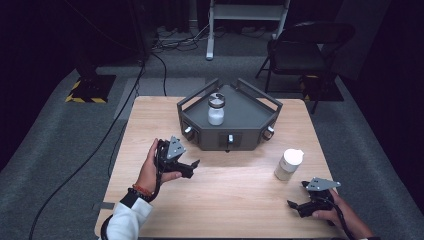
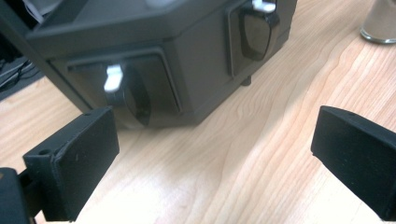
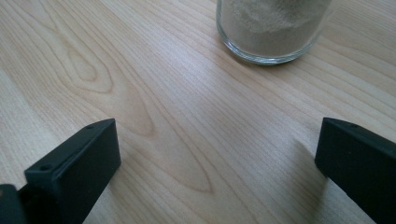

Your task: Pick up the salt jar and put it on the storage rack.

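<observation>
A dark grey angular box (image 1: 250,114) with side rails stands at the table's far middle. On its top is a glass jar (image 1: 216,110) of white powder with a dark lid. A second jar (image 1: 289,164) with a white lid stands on the table to the right; its glass base (image 3: 273,28) lies just ahead of my right gripper (image 3: 217,144), which is open and empty. My right gripper (image 1: 296,205) rests near the front right edge. My left gripper (image 1: 191,167) is open and empty, close to the box's front left face (image 2: 196,70), facing a black knob (image 2: 133,95) with a white lever.
The box front carries another black knob (image 2: 257,25) and a third at its right corner (image 1: 270,131). Bare wooden tabletop (image 1: 235,200) lies between the two grippers. A folding chair (image 1: 302,50) and cables stand on the floor beyond the table.
</observation>
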Motion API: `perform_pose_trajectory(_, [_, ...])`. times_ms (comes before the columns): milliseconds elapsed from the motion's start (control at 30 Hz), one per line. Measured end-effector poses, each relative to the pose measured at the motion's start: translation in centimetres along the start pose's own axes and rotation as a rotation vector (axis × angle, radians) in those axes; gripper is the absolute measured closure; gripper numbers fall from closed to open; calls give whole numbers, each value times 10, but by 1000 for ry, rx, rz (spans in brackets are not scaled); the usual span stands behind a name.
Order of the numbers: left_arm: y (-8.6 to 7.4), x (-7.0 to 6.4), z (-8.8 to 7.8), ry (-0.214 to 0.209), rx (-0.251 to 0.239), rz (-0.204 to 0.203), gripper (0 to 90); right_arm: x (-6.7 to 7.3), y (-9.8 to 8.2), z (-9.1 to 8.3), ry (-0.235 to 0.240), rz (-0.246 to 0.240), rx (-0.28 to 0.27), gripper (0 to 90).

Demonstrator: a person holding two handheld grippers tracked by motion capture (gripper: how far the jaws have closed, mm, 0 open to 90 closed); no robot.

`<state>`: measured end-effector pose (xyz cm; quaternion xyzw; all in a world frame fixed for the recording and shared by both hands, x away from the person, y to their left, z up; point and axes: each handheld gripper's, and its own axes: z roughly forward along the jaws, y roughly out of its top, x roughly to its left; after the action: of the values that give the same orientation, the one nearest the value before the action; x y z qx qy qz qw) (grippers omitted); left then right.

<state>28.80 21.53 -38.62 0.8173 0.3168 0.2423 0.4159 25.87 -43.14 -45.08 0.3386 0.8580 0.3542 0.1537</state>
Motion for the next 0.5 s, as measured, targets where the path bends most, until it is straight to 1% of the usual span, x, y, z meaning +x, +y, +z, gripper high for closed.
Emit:
perform_pose_trajectory(67, [-3,-2,0,2,13,12,4,0,0,0,0,0,0,0])
perform_pose_trajectory(167, [-8,-3,-1,-3,8,-3,5,0,0,0,0,0,0,0])
perform_pose_trajectory(233, [-10,-2,-3,-4,7,-1,5,0,0,0,0,0,0,0])
perform_pose_trajectory(400, [-17,-1,-7,3,10,-16,5,0,0,0,0,0,0,0])
perform_pose_trajectory(500, [-21,-2,-9,10,20,-17,5,0,0,0,0,0,0,0])
